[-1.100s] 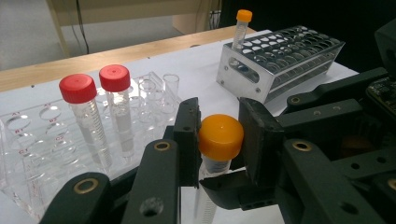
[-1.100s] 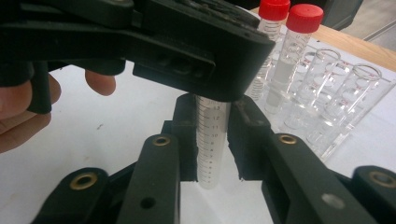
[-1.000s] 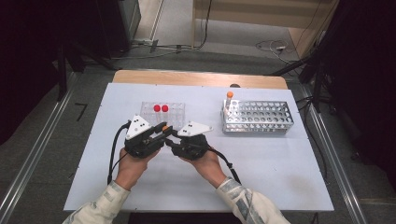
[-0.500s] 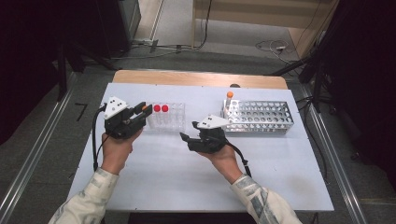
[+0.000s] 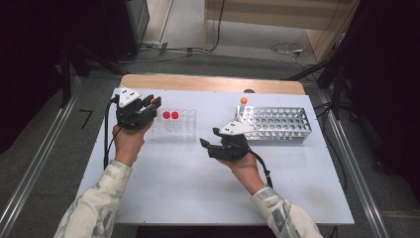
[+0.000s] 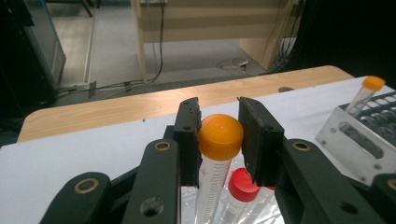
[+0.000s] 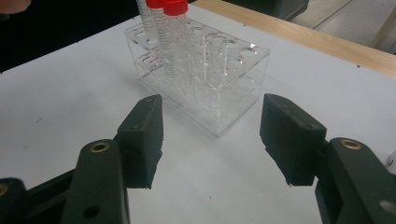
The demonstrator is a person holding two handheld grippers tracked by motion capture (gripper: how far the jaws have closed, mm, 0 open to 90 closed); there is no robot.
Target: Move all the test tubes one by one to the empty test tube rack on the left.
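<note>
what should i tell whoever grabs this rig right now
Left claw: shut on an orange-capped tube, held by its cap above the clear rack.
Right claw: open, nothing between its jaws, pointing at the clear rack from the right side.
Clear rack: two red-capped tubes stand in it.
Metal rack: one more orange-capped tube stands at its left end.
Done: tube gripped by the left claw.
Left: probably seat that tube in a free hole of the clear rack; the orange one in the metal rack may follow.
</note>
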